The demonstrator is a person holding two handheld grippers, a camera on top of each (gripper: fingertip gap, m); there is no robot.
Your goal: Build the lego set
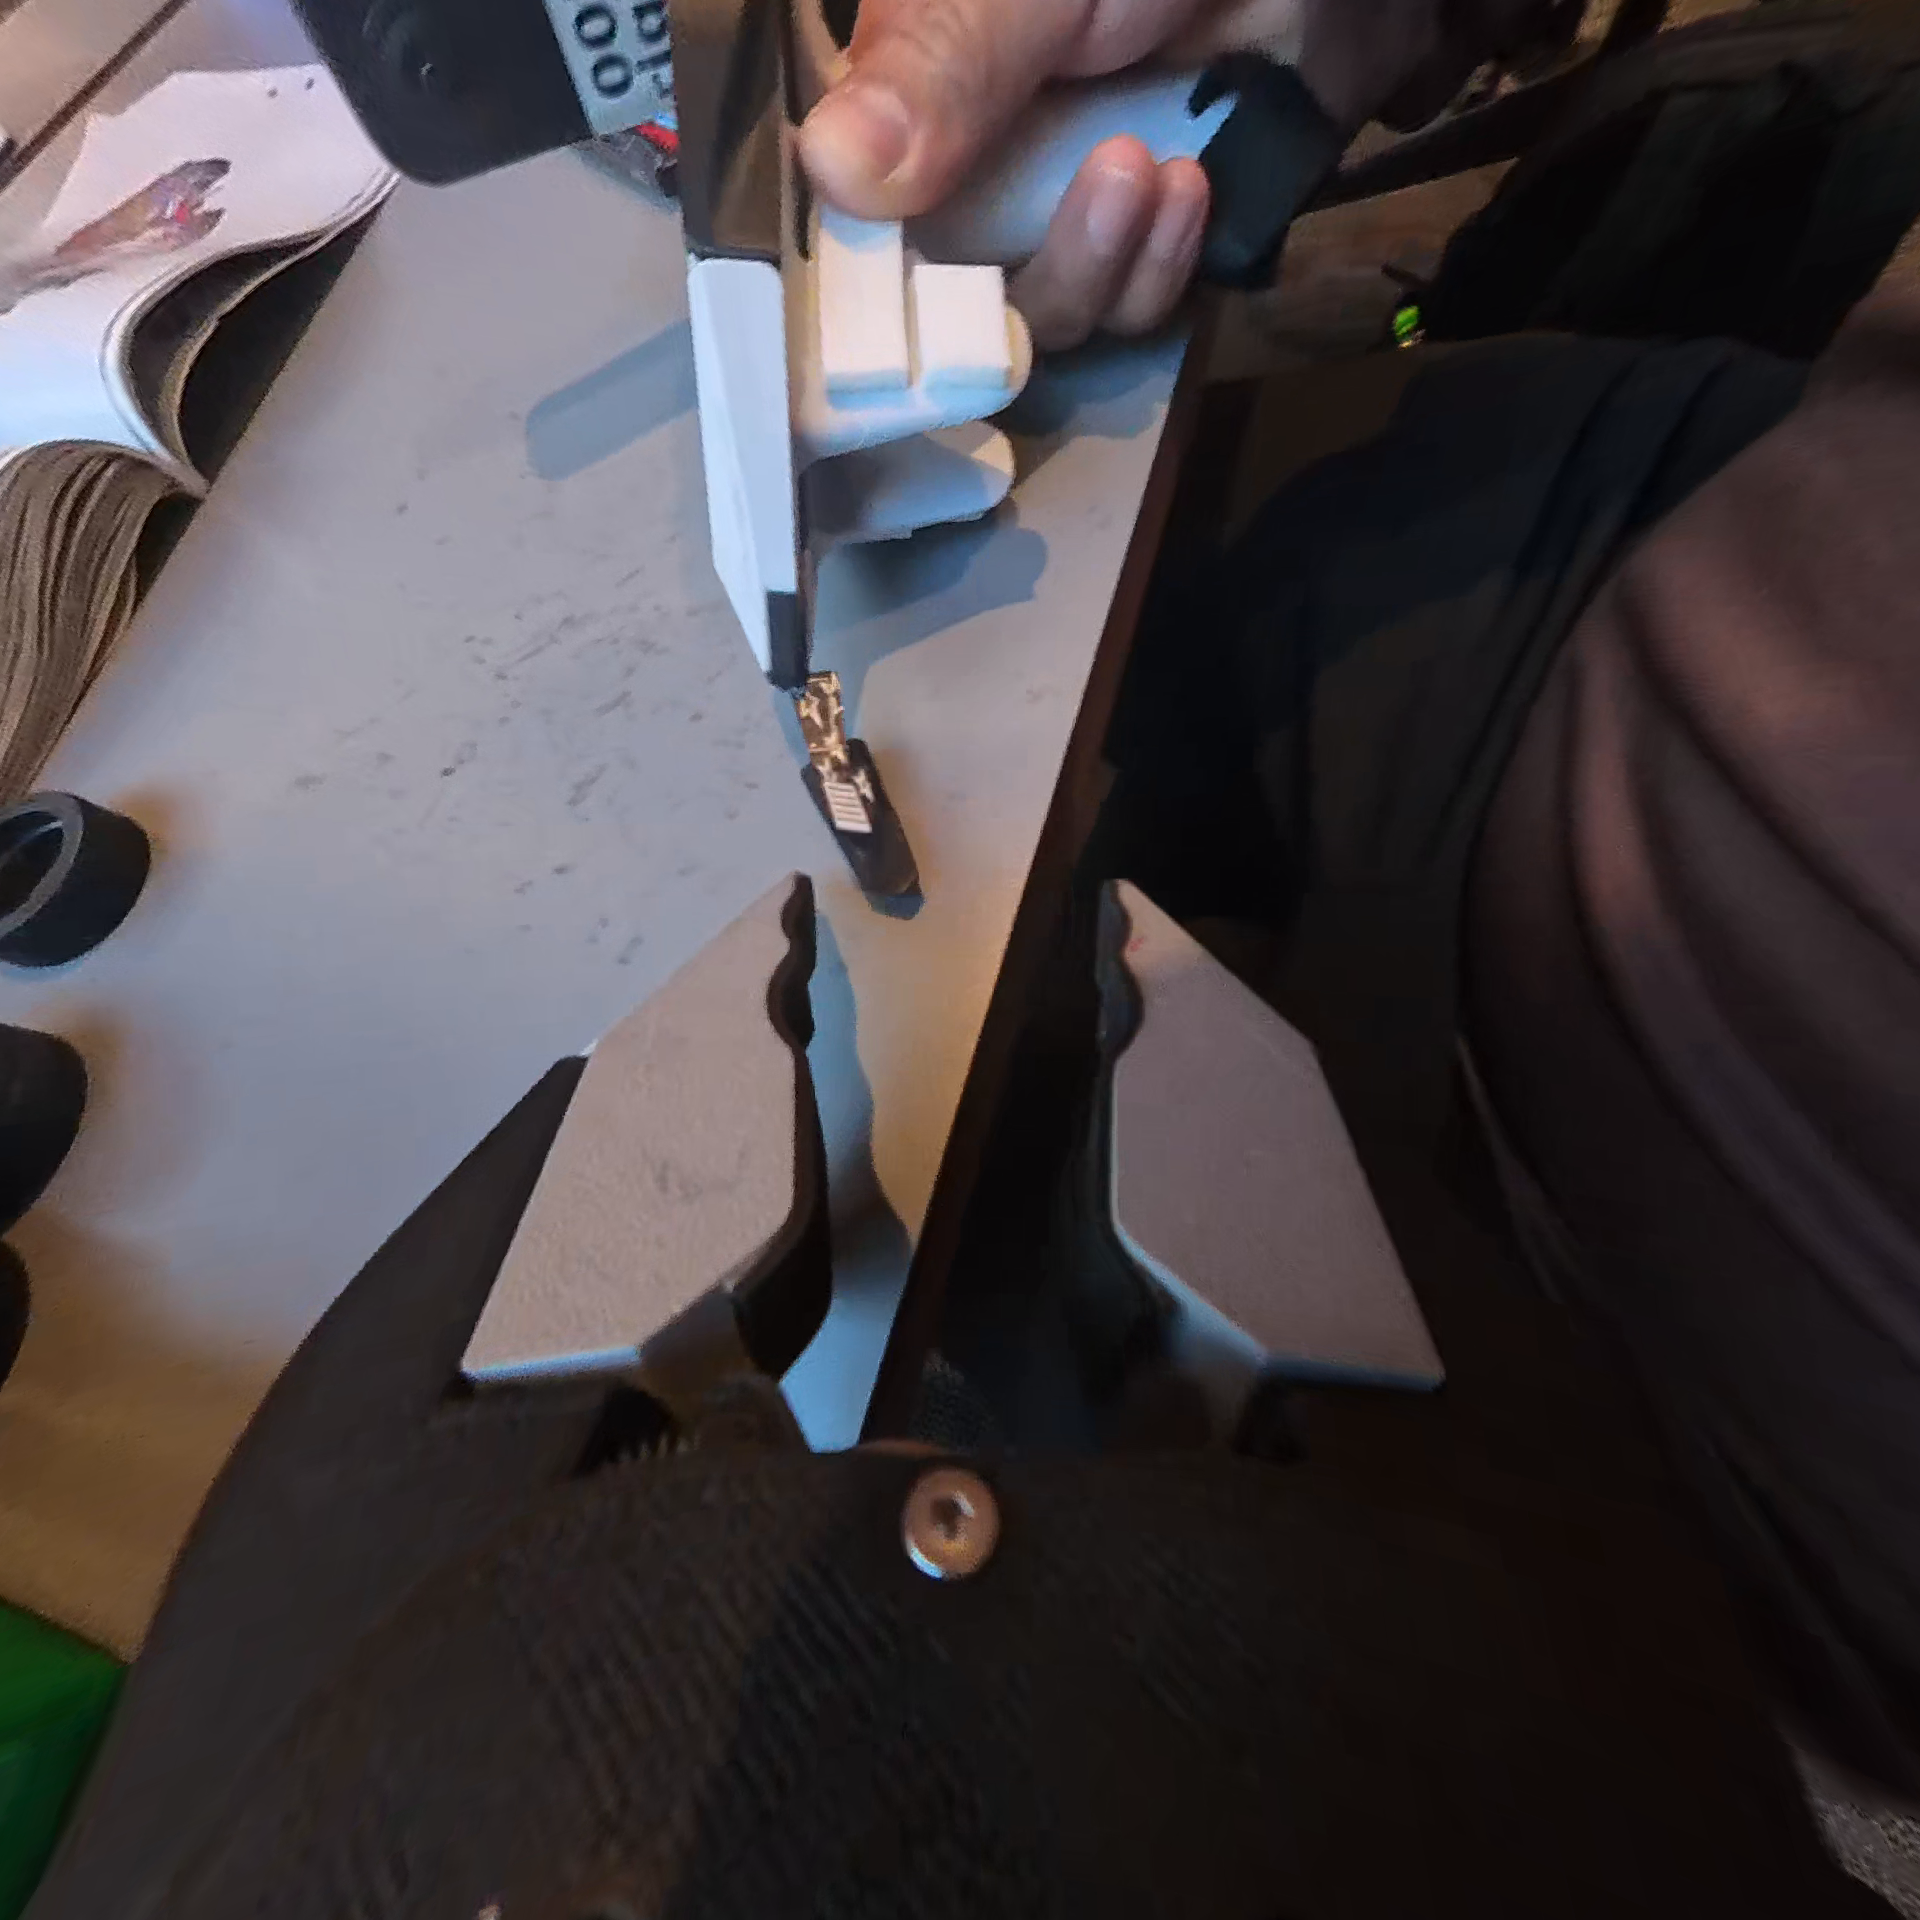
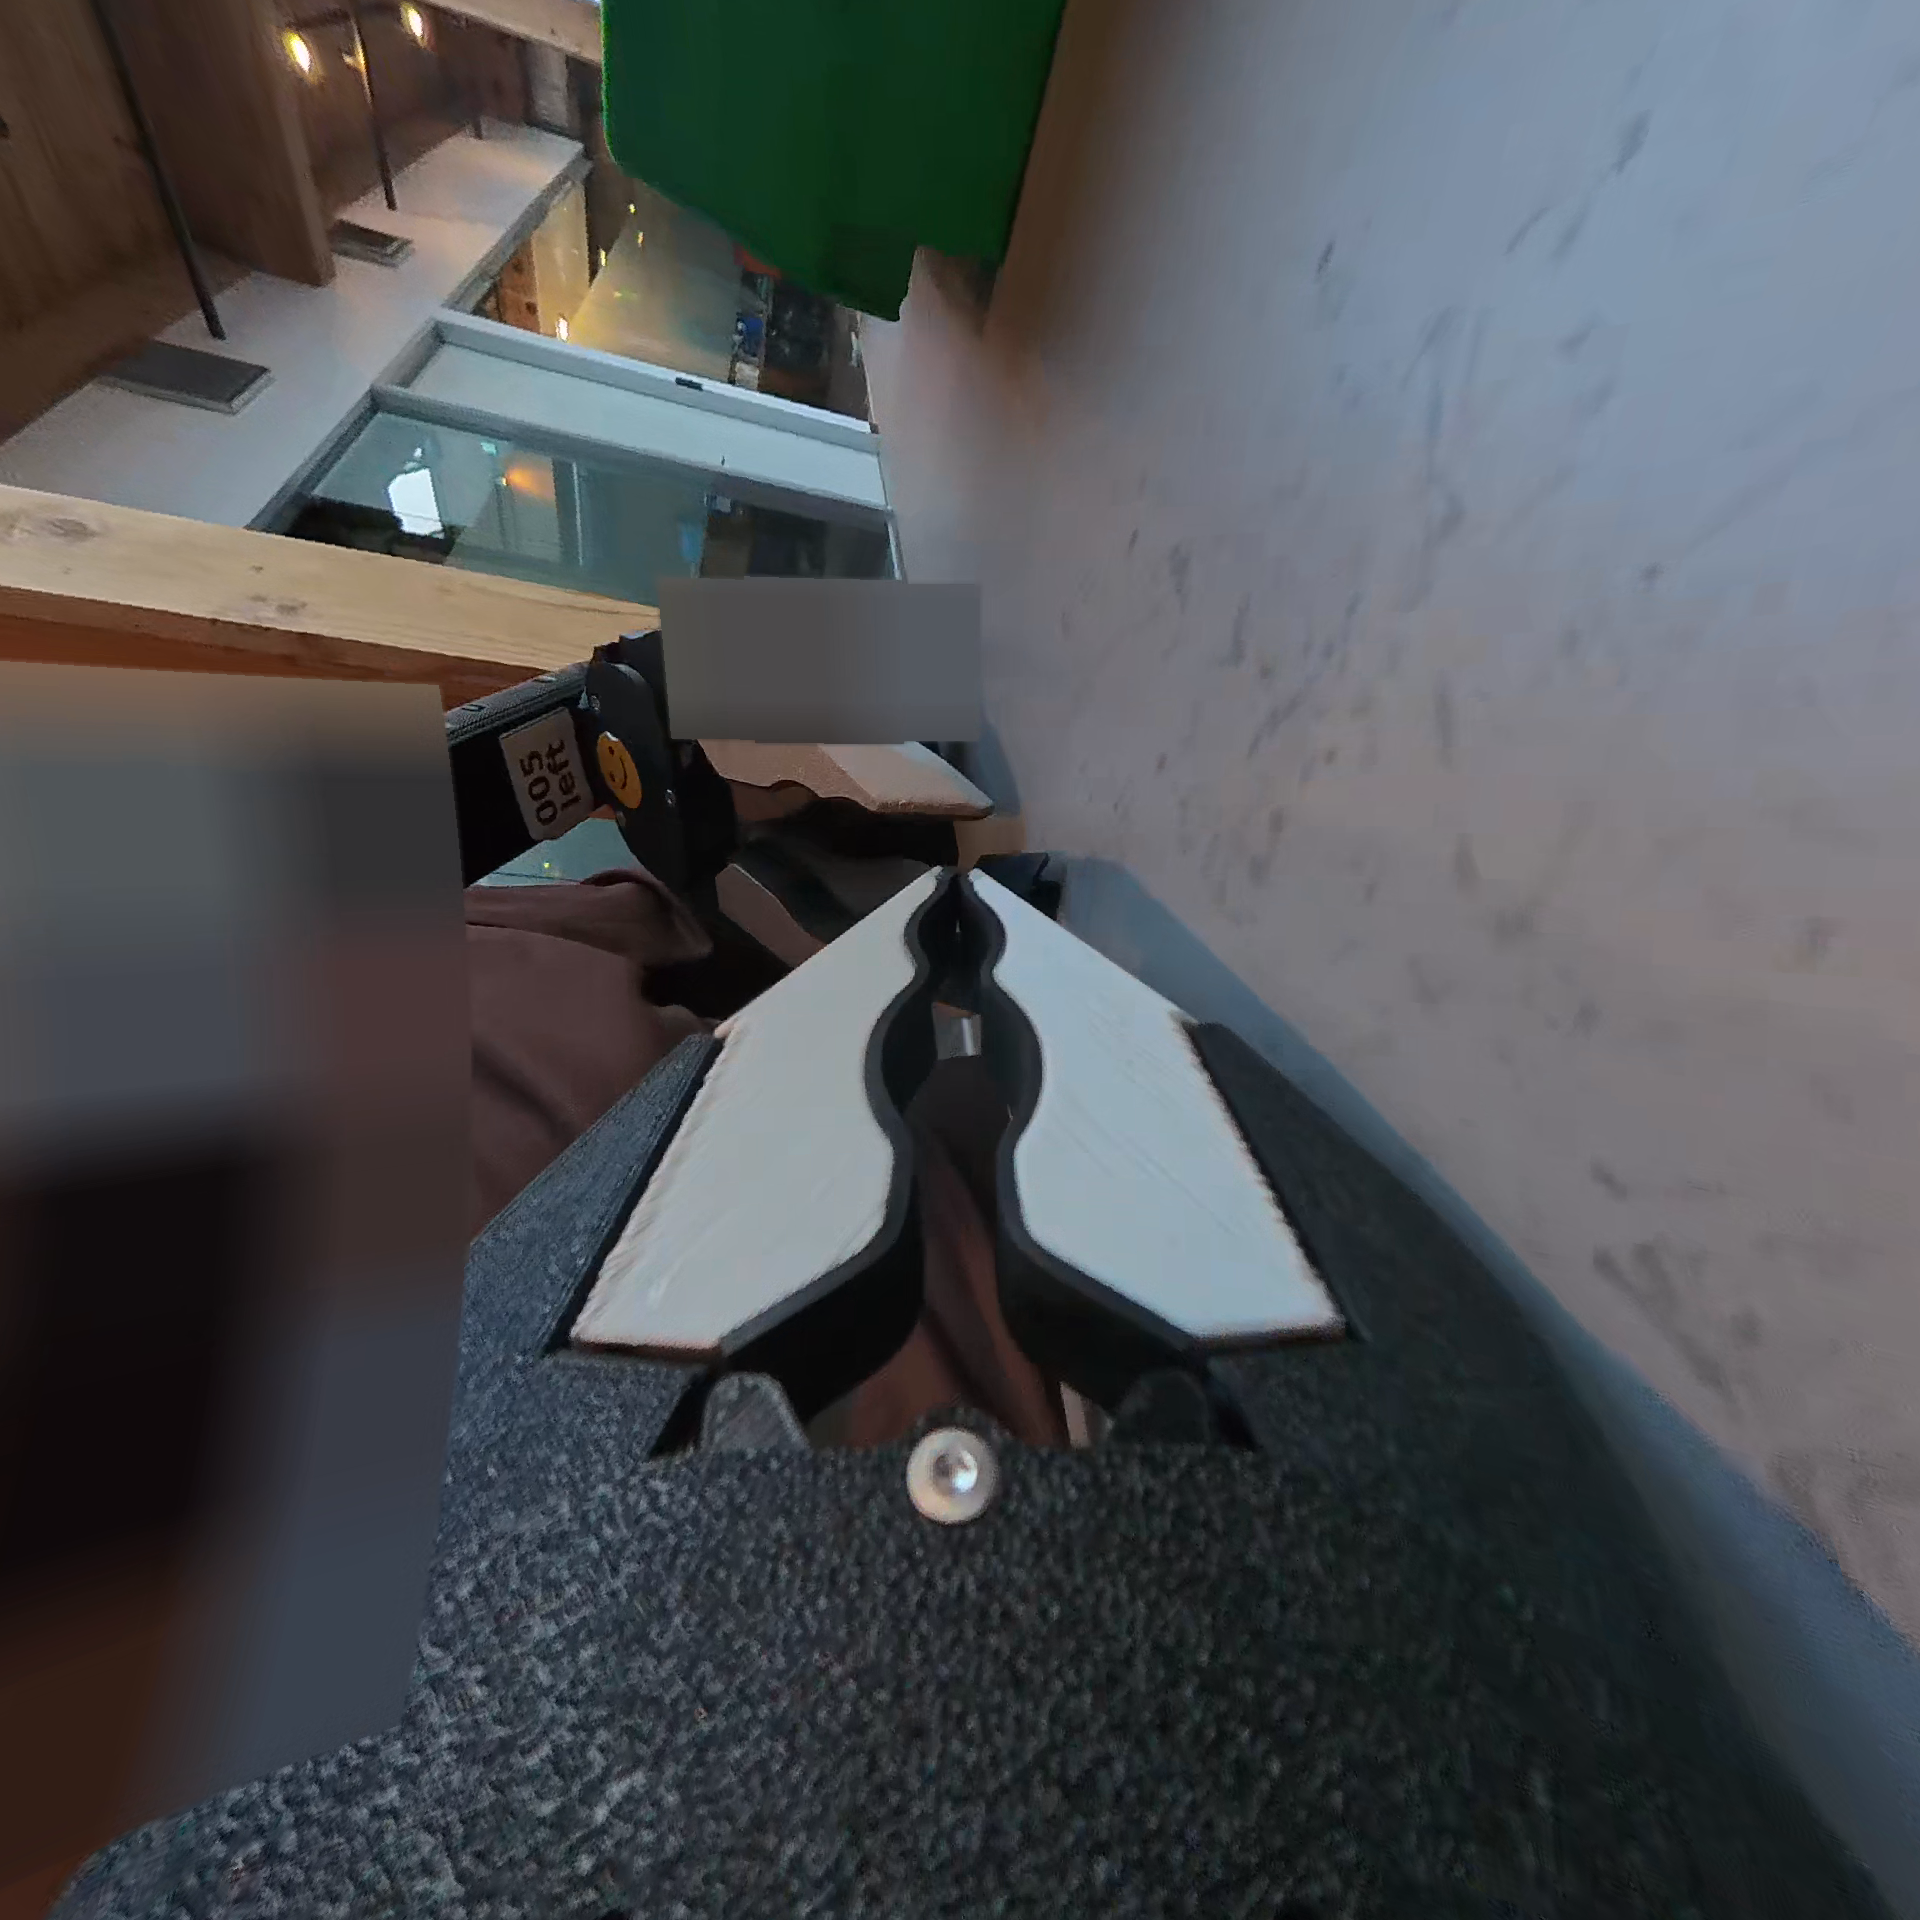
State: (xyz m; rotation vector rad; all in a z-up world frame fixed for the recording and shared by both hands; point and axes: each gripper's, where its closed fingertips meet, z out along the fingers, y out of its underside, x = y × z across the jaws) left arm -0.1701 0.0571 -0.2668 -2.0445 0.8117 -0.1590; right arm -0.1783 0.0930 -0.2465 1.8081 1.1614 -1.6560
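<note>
My right gripper (image 1: 787, 665) comes down from the top of the left wrist view, held by a hand (image 1: 966, 114). It is shut on a small dark lego piece (image 1: 847, 795) with a printed silver pattern. The piece hangs below the fingertips, its lower end touching or just above the grey table (image 1: 416, 675). My left gripper (image 1: 956, 904) is open and empty just in front of the piece; one finger is over the table, the other past the table's edge. In the right wrist view my right gripper (image 2: 958, 883) has its jaws closed, and the piece is hidden beyond the tips.
An open instruction booklet (image 1: 177, 249) lies at the back left. A black tyre (image 1: 62, 883) sits at the left edge. Something green (image 1: 52, 1756) is at the bottom left, and a green box (image 2: 831, 135) stands on the table. The person's brown shirt (image 1: 1662, 831) fills the right. Across from one pair of fingers to the other is roughly 5 centimetres.
</note>
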